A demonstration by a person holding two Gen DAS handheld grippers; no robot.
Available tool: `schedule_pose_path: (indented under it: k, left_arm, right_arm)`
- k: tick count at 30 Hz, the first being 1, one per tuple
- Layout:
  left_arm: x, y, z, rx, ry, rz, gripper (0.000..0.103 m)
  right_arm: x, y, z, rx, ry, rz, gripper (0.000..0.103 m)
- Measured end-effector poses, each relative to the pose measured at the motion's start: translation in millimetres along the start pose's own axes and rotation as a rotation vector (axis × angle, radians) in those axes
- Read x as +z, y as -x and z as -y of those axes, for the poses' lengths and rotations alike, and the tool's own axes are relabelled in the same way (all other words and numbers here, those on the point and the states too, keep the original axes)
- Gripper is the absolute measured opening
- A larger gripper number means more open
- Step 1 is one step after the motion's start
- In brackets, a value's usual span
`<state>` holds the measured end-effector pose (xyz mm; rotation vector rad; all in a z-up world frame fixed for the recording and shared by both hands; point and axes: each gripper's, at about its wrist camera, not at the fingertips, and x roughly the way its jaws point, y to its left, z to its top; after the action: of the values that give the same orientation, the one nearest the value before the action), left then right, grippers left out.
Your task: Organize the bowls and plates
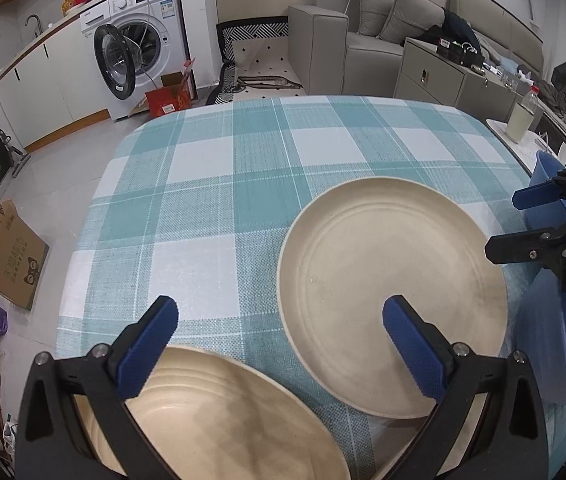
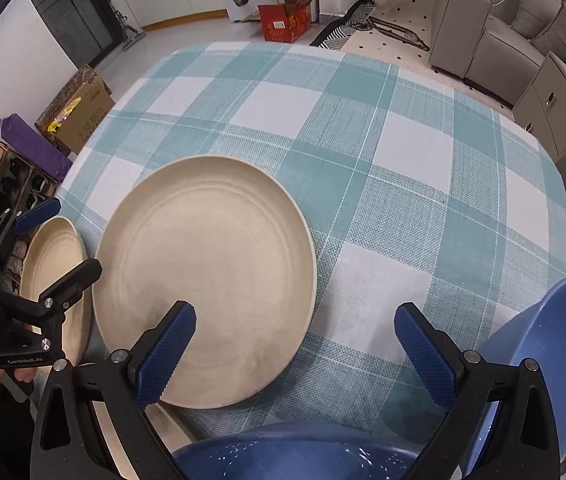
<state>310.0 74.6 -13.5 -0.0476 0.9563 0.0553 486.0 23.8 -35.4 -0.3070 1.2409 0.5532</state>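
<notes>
Left tool point(image 1: 279, 322) & right tool point(image 2: 295, 330) agape, empty; far tablecloth point(image 2: 363, 120) bare to edge.

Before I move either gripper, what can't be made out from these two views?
- Near cream plate: left wrist view, near rim hidden by gripper body and frame edge.
- Near blue bowl: right wrist view, cut off by bottom edge; contents unclear.
- Right blue bowl: base hidden by the gripper arm.
</notes>
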Motion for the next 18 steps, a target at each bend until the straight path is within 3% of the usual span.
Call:
schedule_pose_path:
  k: [12,16,18]
  left_arm:
    - [-4.4,-19.7,1.2,-0.024,-0.005,-0.058,0.100]
    - [-7.6,-21.7,1.1,-0.037,-0.009,-0.077,0.089]
    - [-9.0,-22.3,0.9,-0.046,-0.008,-0.086,0.086]
  right_arm:
    - [7.2,-24.6,2.5,-0.028,0.002,-0.092,0.100]
    - [7.3,-32.8,1.9,-0.016,-0.005,-0.127,0.083]
    - [6.7,-37.3,1.1,-0.007,-0.004,-0.143,0.081]
